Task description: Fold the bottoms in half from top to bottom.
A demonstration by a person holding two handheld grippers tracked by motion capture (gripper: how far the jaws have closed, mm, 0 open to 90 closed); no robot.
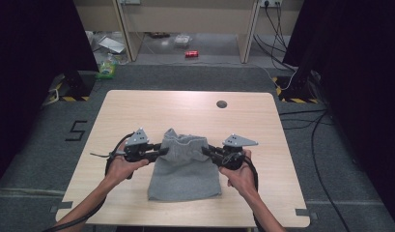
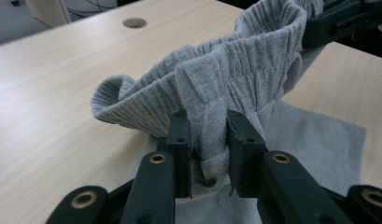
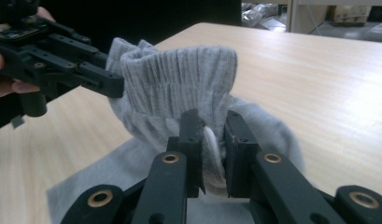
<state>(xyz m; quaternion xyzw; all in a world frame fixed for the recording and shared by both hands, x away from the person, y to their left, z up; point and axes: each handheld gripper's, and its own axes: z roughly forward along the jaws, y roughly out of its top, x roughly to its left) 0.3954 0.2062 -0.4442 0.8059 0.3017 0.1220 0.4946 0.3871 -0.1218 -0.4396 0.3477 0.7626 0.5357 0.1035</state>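
While both tools clamp its ribbed elastic waistband, the grey knit cotton garment (image 1: 185, 169) lies mid-desk (image 1: 137, 106), pale wood grain: left tool (image 1: 162, 151) pinches the left edge, right tool (image 1: 206, 151) the right, waistband lifted, body flat.

Garment (image 1: 184, 169) on table (image 1: 137, 111), mid-front

Beyond the bench (image 1: 137, 108), with a round hole (image 1: 221, 104) near its far edge, lie a red can (image 1: 191, 54) and a green bottle (image 1: 107, 67)
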